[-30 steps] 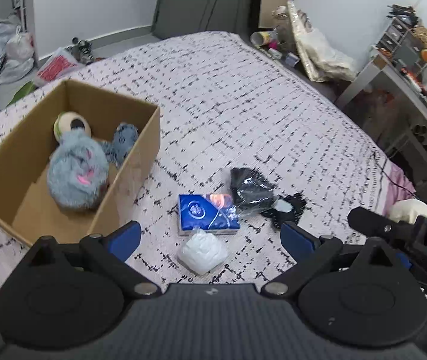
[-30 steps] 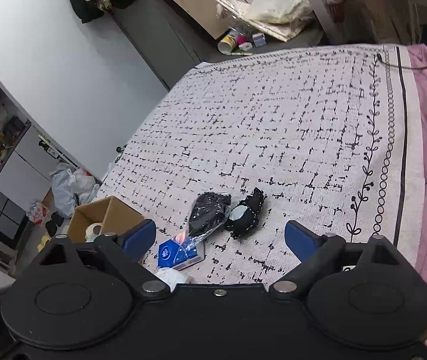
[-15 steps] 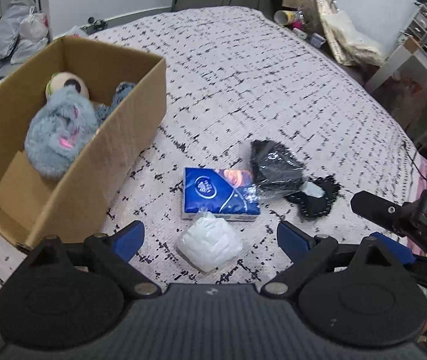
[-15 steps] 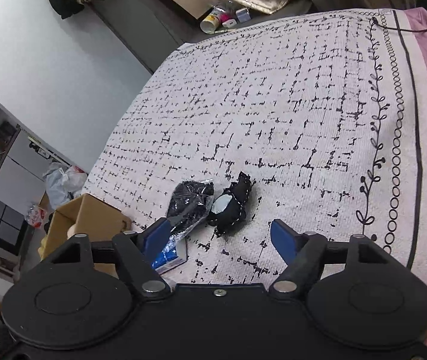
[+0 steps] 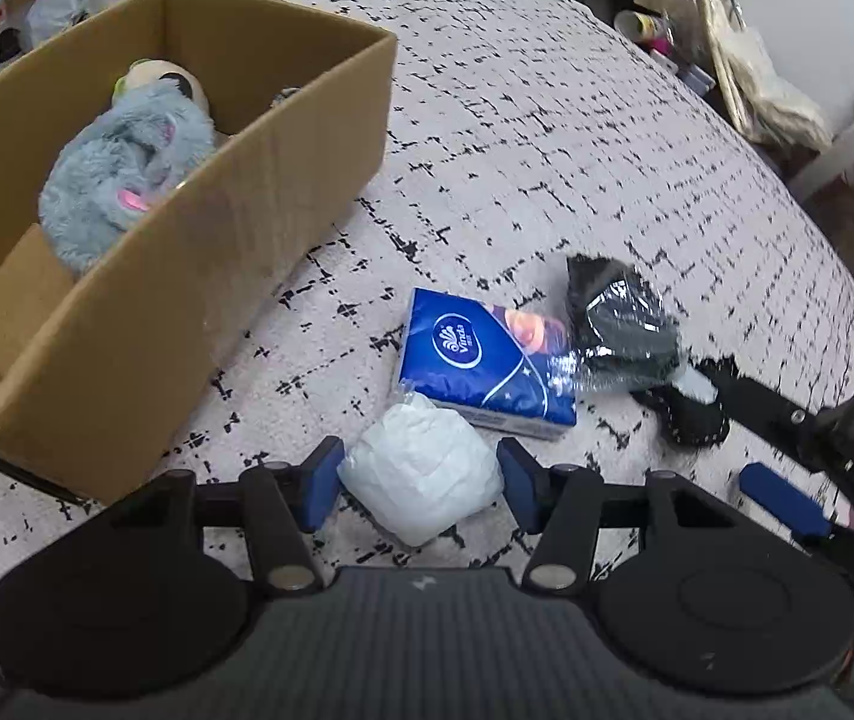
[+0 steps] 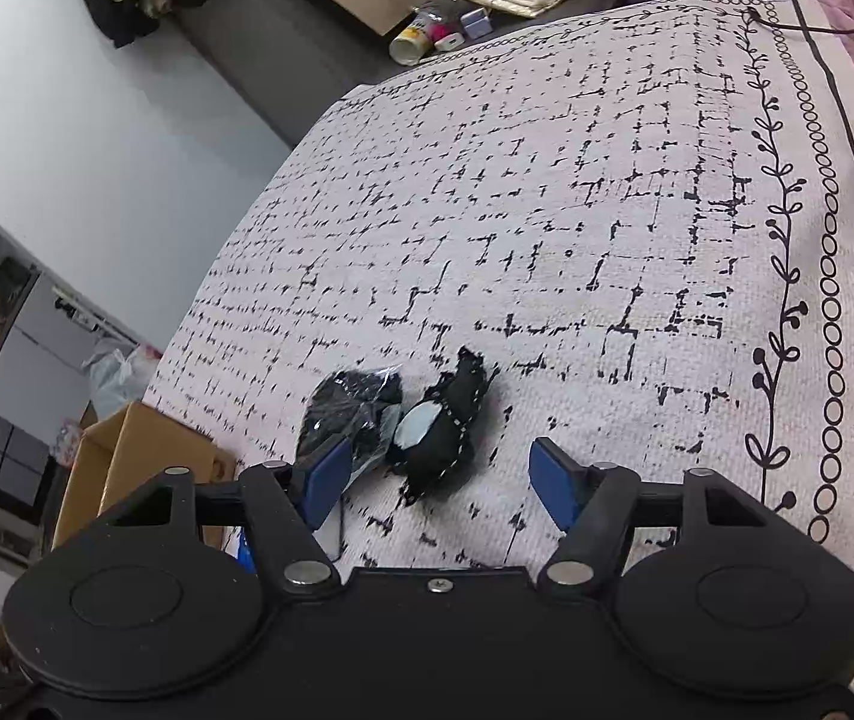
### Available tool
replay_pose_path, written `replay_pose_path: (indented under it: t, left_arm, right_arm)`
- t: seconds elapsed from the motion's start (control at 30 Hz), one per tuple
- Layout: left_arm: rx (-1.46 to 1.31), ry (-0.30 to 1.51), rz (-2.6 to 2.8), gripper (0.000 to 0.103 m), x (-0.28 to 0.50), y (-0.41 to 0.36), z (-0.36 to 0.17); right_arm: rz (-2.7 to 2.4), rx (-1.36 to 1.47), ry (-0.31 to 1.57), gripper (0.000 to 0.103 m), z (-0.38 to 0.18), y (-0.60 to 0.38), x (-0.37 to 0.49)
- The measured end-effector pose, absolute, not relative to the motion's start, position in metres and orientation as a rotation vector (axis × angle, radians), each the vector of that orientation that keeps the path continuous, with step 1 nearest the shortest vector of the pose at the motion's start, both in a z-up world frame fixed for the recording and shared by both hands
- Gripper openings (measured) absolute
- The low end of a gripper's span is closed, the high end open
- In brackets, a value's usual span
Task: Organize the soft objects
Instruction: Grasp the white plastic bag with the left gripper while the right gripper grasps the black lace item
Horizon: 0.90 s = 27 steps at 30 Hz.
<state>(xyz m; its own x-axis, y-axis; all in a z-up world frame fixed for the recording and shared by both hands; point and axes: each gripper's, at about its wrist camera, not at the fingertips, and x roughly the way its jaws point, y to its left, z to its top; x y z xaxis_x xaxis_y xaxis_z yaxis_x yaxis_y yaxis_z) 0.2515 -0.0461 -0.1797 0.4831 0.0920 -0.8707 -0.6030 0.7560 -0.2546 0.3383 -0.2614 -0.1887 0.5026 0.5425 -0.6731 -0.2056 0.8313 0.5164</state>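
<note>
A white soft packet (image 5: 421,471) lies on the bedspread between the open fingers of my left gripper (image 5: 418,483); whether the pads touch it I cannot tell. Beyond it lie a blue Vinda tissue pack (image 5: 481,363), a black item in clear plastic (image 5: 622,324) and a black pouch with a pale patch (image 5: 688,414). My right gripper (image 6: 445,483) is open, just short of the black pouch (image 6: 436,435), its left finger by the bagged black item (image 6: 346,414). A cardboard box (image 5: 283,162) at left holds a grey-blue plush (image 5: 121,180).
The patterned bedspread (image 6: 607,210) stretches far ahead. The right gripper's body (image 5: 817,456) shows at the right of the left wrist view. Bags and clutter stand on the floor beyond the bed (image 5: 757,78). The box corner (image 6: 121,456) shows at the left.
My left gripper has come down and forward so its fingers now flank the white packet, and they have narrowed. My right gripper has moved closer to the black pouch.
</note>
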Motion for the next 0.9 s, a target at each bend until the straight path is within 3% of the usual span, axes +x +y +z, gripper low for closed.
replay_pose_path:
  t: [0.43, 0.53, 0.6, 0.9]
  left_arm:
    - [-0.628, 0.982, 0.445, 0.055, 0.252, -0.040, -0.181]
    - [-0.626, 0.982, 0.440, 0.055, 0.253, -0.040, -0.182]
    - [-0.629, 0.983, 0.435, 0.055, 0.252, -0.040, -0.182]
    - [-0.648, 0.984, 0.416, 0.055, 0.244, -0.037, -0.175]
  right_arm:
    - [0.474, 0.424, 0.925, 0.057, -0.201, -0.251, 0.350]
    - [0.486, 0.437, 0.933, 0.044, -0.203, -0.250, 0.352]
    - [0.482, 0.434, 0.954, 0.027, -0.207, -0.248, 0.354]
    - [0.462, 0.450, 0.968, 0.020, -0.201, -0.255, 0.348]
